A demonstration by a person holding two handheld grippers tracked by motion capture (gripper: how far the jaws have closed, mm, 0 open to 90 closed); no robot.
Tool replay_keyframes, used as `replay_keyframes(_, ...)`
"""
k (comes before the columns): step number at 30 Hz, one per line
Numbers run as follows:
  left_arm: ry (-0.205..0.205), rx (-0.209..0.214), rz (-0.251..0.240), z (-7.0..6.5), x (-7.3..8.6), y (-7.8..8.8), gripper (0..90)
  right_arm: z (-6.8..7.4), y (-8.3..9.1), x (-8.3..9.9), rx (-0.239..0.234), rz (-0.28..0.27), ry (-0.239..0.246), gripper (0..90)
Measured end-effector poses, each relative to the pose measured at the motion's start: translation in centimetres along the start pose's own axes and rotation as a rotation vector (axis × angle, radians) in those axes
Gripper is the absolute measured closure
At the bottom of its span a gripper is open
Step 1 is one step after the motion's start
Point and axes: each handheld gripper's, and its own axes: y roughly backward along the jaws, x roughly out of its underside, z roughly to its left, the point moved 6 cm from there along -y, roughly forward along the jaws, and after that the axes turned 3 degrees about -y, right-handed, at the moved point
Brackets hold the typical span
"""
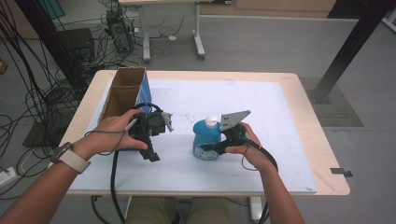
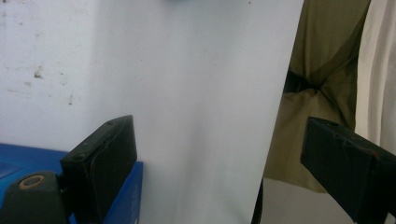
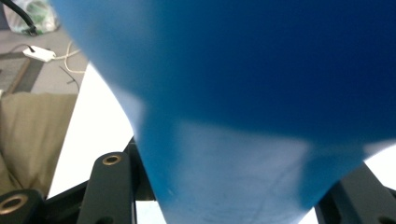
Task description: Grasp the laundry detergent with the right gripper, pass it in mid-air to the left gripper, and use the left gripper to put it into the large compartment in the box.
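Note:
A blue bottle (image 1: 206, 140) with a white cap (image 1: 211, 121) stands upright on the white mat, a little right of the middle. My right gripper (image 1: 210, 148) is shut on its lower body from the right side, the grey plate (image 1: 233, 120) on top. In the right gripper view the bottle (image 3: 261, 93) is clamped between the two black jaws of that gripper (image 3: 229, 186). My left gripper (image 1: 152, 154) is held up beside the cardboard box, its jaws pointing down toward the table's near edge. In the left gripper view it (image 2: 219, 158) stands open with nothing between the jaws.
An open cardboard box (image 1: 122, 93) with a blue side stands at the left of the table (image 1: 299, 93); a blue surface (image 2: 18, 158) lies beside the left jaw. The table's near edge and the person's trousers (image 2: 327, 70) lie ahead of the left gripper. Cables (image 1: 28, 93) cover the floor at left.

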Motion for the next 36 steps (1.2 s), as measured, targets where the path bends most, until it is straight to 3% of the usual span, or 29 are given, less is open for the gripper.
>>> replay_keyframes(19, -0.002, -0.05, -0.006, -0.2, -2.4, 5.0, 5.9, 2.3, 1.5, -2.9, -0.028, 0.018, 0.035, 43.6)
replay_keyframes(24, -0.016, -0.038, -0.01, -0.5, -3.2, 6.3, 5.2, 3.3, 1.6, -3.9, -0.049, 0.032, 0.048, 43.6)
replay_keyframes(36, -0.061, -0.056, -0.004, -1.3, -4.7, 8.9, 5.0, 5.0, 1.4, -6.6, -0.072, 0.035, 0.078, 43.6)
